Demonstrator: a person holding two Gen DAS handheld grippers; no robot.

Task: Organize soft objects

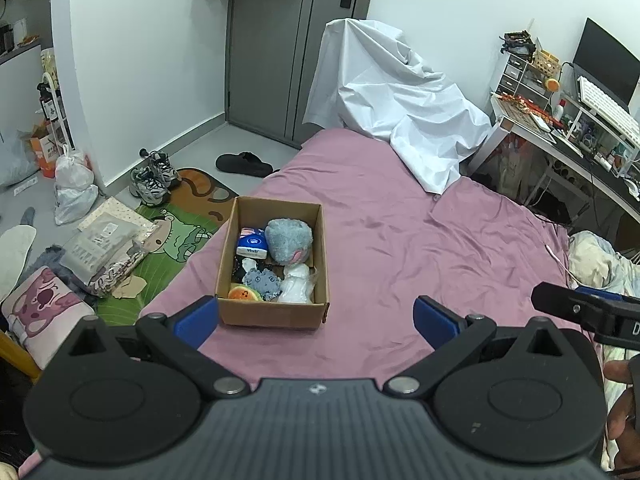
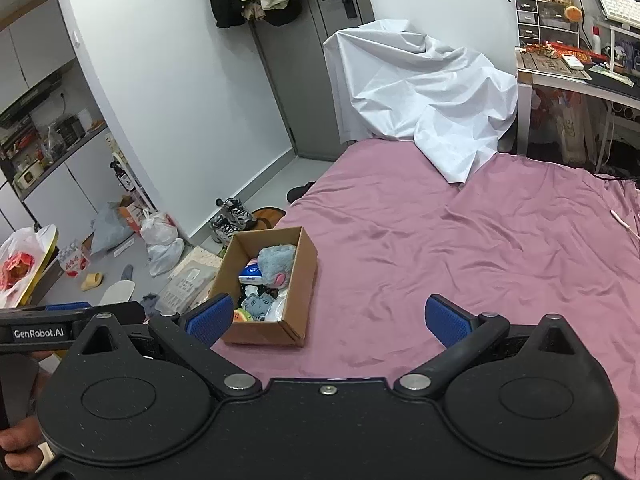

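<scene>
Both my grippers spread wide, empty: left gripper [image 1: 316, 320], right gripper [image 2: 329, 320]. Cardboard box [image 1: 276, 314] of soft toys on bed [image 1: 400, 240], ahead-left, long axis near-to-far; left gripper nearer.

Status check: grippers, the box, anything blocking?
Left gripper open, empty; right gripper open, empty. Cardboard box on the pink bedsheet, holding grey plush, tissue pack, other soft items. Path to box clear.

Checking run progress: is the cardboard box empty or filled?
Filled. The box sits open-topped on the bed, holding a grey plush, tissue pack and other soft items.
</scene>
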